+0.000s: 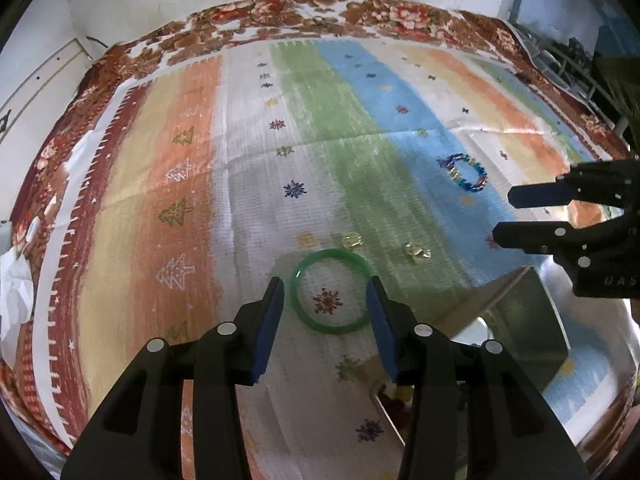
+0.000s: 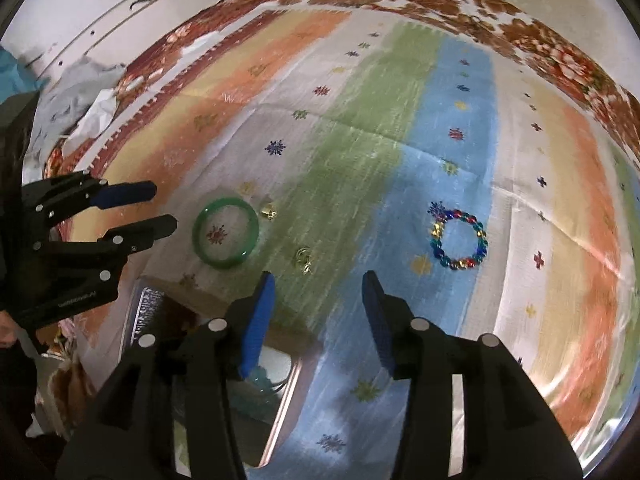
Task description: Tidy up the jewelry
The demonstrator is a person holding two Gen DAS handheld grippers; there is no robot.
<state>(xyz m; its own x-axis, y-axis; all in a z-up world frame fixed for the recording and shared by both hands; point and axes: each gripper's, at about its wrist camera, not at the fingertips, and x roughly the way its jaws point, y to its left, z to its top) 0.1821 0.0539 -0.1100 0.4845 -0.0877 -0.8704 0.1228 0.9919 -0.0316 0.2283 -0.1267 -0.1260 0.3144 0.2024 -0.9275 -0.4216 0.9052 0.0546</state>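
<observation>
Green bangle (image 1: pixel 331 292), beaded bracelet (image 2: pixel 460 240) and two gold pieces (image 1: pixel 417 252) lie loose on the desk (image 1: pixel 248 200); the box (image 1: pixel 532 320) holds some items. Left gripper (image 1: pixel 326 296) and right gripper (image 2: pixel 318 292): fingers spread, empty.

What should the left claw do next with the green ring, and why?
Probably ease the left claw down and close on the green bangle. The claw is open with the bangle lying flat on the striped cloth between its fingers, not yet gripped.

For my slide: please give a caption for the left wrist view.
Open left claw framing a green bangle on the striped cloth.
</observation>
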